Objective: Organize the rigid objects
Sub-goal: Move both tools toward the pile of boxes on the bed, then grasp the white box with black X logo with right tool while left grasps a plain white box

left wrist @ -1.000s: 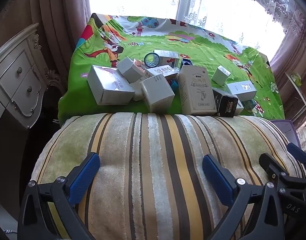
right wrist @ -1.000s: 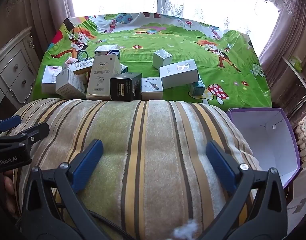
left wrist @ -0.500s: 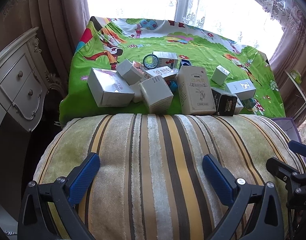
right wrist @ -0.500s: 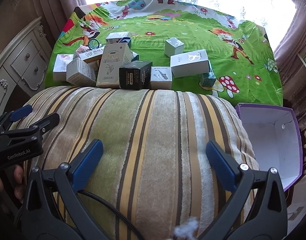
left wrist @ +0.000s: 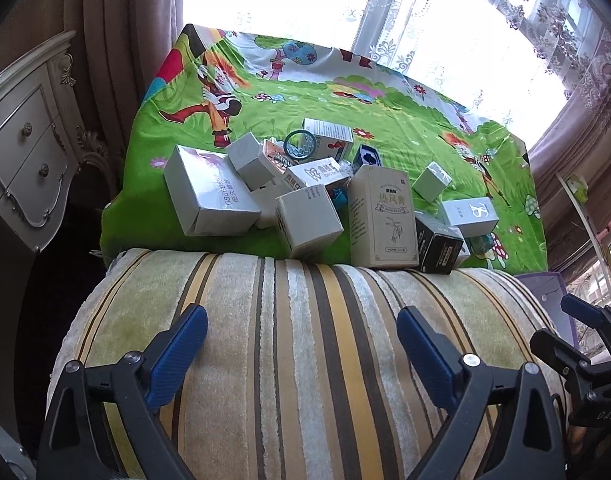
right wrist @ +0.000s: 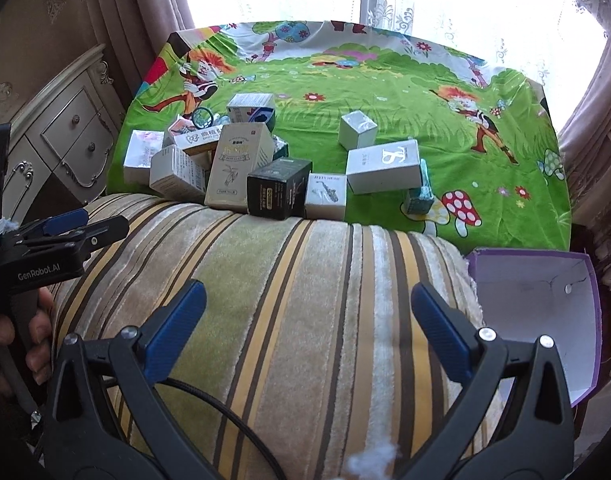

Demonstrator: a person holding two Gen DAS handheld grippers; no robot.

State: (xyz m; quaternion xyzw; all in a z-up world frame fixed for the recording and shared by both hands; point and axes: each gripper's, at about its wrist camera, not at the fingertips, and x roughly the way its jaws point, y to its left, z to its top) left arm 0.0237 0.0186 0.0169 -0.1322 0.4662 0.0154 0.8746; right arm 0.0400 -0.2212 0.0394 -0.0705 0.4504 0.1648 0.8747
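Several small cardboard boxes lie in a loose heap on a table under a green cartoon cloth (left wrist: 385,120). A tall cream box (left wrist: 381,220) stands at the near edge, with a black box (left wrist: 439,244) to its right and a large white box (left wrist: 207,196) on the left. A teal ring (left wrist: 299,145) sits among them. In the right wrist view the cream box (right wrist: 237,168), the black box (right wrist: 277,188) and a white box with a logo (right wrist: 383,166) show. My left gripper (left wrist: 301,330) and right gripper (right wrist: 307,304) are both open and empty, held above a striped cushion, well short of the boxes.
A striped cushion (left wrist: 305,360) fills the foreground between me and the table. An open purple box with a white inside (right wrist: 537,308) sits low at the right. A cream dresser (left wrist: 21,148) stands at the left. Curtains and a bright window are behind the table.
Both grippers have moved closer to the table and the right view has swung slightly left. Both stay open and empty. The boxes have not moved.
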